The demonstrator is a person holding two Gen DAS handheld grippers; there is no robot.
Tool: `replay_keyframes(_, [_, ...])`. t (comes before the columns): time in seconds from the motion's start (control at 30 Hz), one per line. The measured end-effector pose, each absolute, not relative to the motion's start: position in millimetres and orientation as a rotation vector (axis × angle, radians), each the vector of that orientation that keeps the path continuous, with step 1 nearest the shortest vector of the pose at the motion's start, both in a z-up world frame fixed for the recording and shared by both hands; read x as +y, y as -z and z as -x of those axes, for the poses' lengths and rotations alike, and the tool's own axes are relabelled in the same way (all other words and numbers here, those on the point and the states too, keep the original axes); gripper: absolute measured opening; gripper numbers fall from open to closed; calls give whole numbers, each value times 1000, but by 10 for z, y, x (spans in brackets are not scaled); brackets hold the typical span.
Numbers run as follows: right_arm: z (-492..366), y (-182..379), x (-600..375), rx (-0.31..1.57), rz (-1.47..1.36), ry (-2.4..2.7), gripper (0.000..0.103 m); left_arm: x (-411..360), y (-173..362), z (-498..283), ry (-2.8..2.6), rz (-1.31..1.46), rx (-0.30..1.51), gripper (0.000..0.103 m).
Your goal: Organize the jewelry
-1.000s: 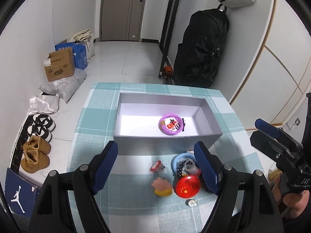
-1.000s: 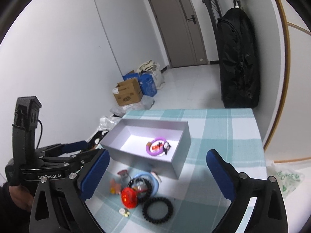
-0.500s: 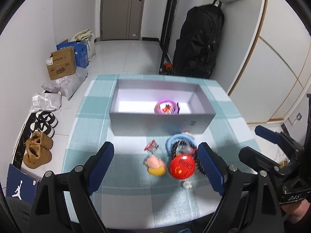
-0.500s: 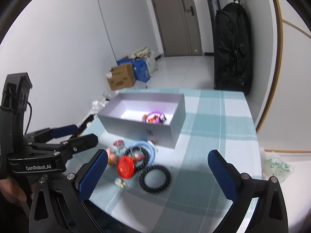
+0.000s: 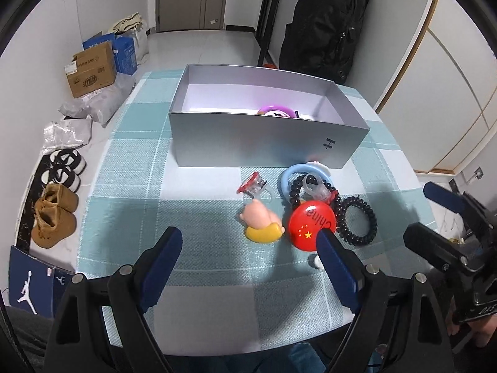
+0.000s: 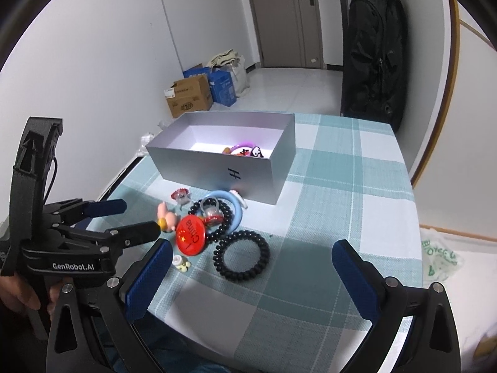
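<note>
A grey open box [image 5: 267, 143] [image 6: 217, 168] stands on the checked tablecloth with a purple bangle [image 5: 276, 111] [image 6: 240, 146] inside. In front of it lies a pile: a red round China badge [image 5: 311, 222] [image 6: 190, 233], a black coil hair tie [image 5: 357, 224] [image 6: 241, 255], a blue ring [image 5: 306, 171] [image 6: 231, 200], black beads, a pink and yellow figure [image 5: 261, 222], a small red clip [image 5: 253, 184]. My left gripper [image 5: 248, 267] [image 6: 124, 220] is open and empty, near the table's front edge. My right gripper [image 6: 251, 273] [image 5: 435, 214] is open and empty, right of the pile.
A black bag [image 5: 326, 21] hangs behind the table. Cardboard boxes [image 5: 91, 68], plastic bags and shoes [image 5: 54, 214] lie on the floor at the left. A small white and yellow piece [image 6: 181, 262] lies near the table's front edge.
Both grippers have pulled back and lowered toward the table's near edge, staying open. The pile and the box have not moved.
</note>
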State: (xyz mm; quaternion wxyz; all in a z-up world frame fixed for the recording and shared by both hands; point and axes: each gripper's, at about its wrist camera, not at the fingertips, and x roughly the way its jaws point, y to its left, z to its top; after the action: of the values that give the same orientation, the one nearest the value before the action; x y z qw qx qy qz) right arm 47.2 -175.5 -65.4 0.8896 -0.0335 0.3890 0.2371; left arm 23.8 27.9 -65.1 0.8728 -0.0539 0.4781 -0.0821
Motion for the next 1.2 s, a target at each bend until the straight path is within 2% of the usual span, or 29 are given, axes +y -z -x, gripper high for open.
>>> replay_keyframes(0.3, [-523,673,-1846,826,27,-474,103,332,708,-340,180,174,986,84])
replay_keyframes(0.33, [-524,673,-1851,826,23,-474,103,335,708,-353,177,175,986,82])
replay_keyframes(0.4, [-529,673,-1860,829,18,-475,103,339,722,-378,182,186,995,71])
replay_keyframes(0.57, [-542,681,-1867,834,13,-479,103,369,760,-411,193,229,1013,60])
replay_keyframes(0.63, [-553,686,-1870,835,8,-479,103,360,769,-425,198,235,1025,43])
replay_keyframes(0.73, [-558,692,-1869,839,2,-484,103,370,782,-442,235,265,1038,23])
replay_keyframes(1.0, [-555,718,-1840,850,-1,-502,103,420,773,-470,246,306,1065,23])
replay_keyframes(1.1, [-552,737,-1818,865,-5,-519,103,462,744,-468,257,336,1063,17])
replay_keyframes(1.2, [-528,750,-1766,874,-1,-549,102,469,676,-468,268,341,1046,17])
